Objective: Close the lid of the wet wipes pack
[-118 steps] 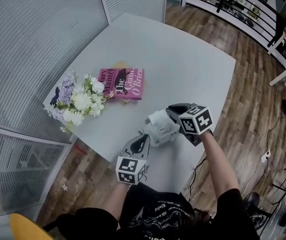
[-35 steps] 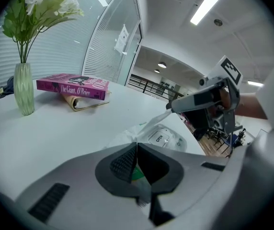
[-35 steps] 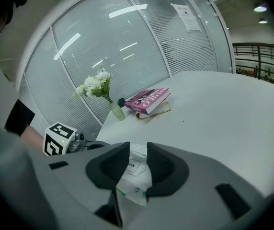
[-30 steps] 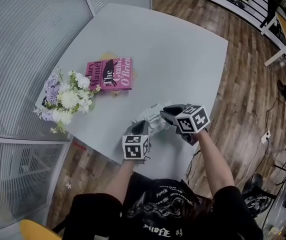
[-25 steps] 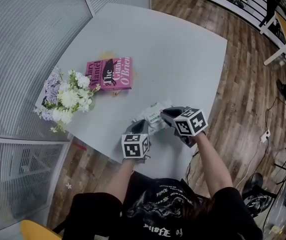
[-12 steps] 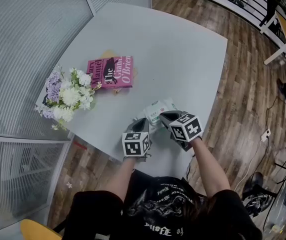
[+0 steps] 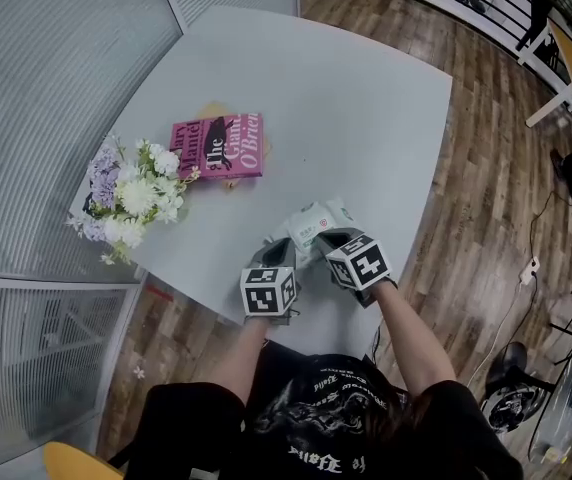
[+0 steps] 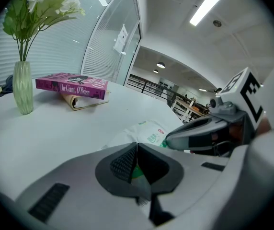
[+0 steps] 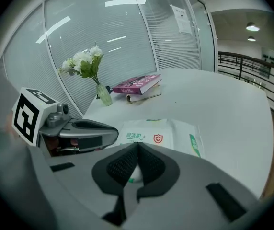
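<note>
The white and green wet wipes pack [image 7: 318, 224] lies near the front edge of the grey table [image 7: 346, 98]. Its top, printed with a red shield, looks flat in the right gripper view [image 9: 161, 135]. My left gripper [image 7: 278, 258] sits at the pack's near left end, jaws together on the pack's edge, with green and white showing in the gap [image 8: 137, 159]. My right gripper [image 7: 331, 243] has its tips low over the near right part of the pack. Its jaws have just been closing and now meet, with nothing pinched; the pack shows through beneath [image 9: 138, 164].
A pink book [image 7: 218, 146] lies on a beige booklet at the table's left. A glass vase of white and purple flowers [image 7: 131, 193] stands near the left edge. The table's front edge is just below both grippers, with wooden floor beyond.
My right gripper has come down and toward me onto the pack, and its jaws have closed. More of the pack's flat top shows beyond it. The left gripper has kept still.
</note>
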Motion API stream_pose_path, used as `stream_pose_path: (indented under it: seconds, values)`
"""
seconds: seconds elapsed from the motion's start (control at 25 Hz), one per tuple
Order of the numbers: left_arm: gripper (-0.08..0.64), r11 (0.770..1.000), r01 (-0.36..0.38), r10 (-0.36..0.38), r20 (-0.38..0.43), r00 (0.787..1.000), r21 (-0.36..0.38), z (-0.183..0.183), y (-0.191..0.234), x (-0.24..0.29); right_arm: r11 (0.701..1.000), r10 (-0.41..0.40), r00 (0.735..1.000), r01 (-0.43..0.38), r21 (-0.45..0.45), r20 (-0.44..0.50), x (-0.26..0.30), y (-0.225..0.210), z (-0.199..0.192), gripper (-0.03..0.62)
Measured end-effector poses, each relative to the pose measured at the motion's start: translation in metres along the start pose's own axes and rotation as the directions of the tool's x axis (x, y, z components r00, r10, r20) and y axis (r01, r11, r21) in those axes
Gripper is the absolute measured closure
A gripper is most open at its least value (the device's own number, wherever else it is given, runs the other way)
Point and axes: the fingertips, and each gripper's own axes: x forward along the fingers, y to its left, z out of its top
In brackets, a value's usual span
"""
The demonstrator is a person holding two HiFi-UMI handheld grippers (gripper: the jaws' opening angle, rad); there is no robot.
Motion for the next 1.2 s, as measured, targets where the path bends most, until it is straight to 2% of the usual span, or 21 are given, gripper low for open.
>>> stream_pose_path:
  seconds: [0.32,0.64,0.76,0.88,1.0,1.08,1.2]
  values:
    - [0.552,1.0,0.01,-0.01,0.012,1.0,-0.014,-0.001,0.001,0.001,0.999,-0.041,0.998,0.041,0.018,0.043,0.002,-0.001,-0.001,0.592]
    - [0.552,1.0,0.016,-0.015,0.022,1.0,-0.017,-0.001,0.002,0.002,0.995,-0.099,0.993,0.1,-0.013,0.06,0.005,-0.002,0.0,0.592]
    - [0.552,1.0,0.013,-0.012,0.019,1.0,-0.018,-0.001,0.002,0.001,0.995,-0.102,0.992,0.102,0.012,0.074,0.004,-0.002,-0.001,0.592]
    - [0.552,0.997,0.078,-0.078,0.016,0.997,-0.02,-0.002,-0.007,-0.002,0.996,-0.086,0.992,0.082,0.043,0.09,0.005,-0.002,-0.001,0.592]
    - [0.552,0.988,0.157,-0.157,0.016,0.987,0.013,-0.003,-0.023,-0.008,0.996,-0.059,0.993,0.051,0.078,0.102,0.001,-0.001,0.001,0.592]
    - [0.552,0.986,0.164,-0.165,0.025,0.986,0.038,0.0,-0.029,-0.013,0.994,-0.067,0.984,0.051,0.1,0.168,-0.01,-0.001,0.007,0.592]
    - [0.552,0.981,0.188,-0.191,0.06,0.98,0.051,0.011,-0.035,-0.021,0.991,-0.118,0.954,0.096,0.093,0.276,-0.033,-0.005,0.02,0.592]
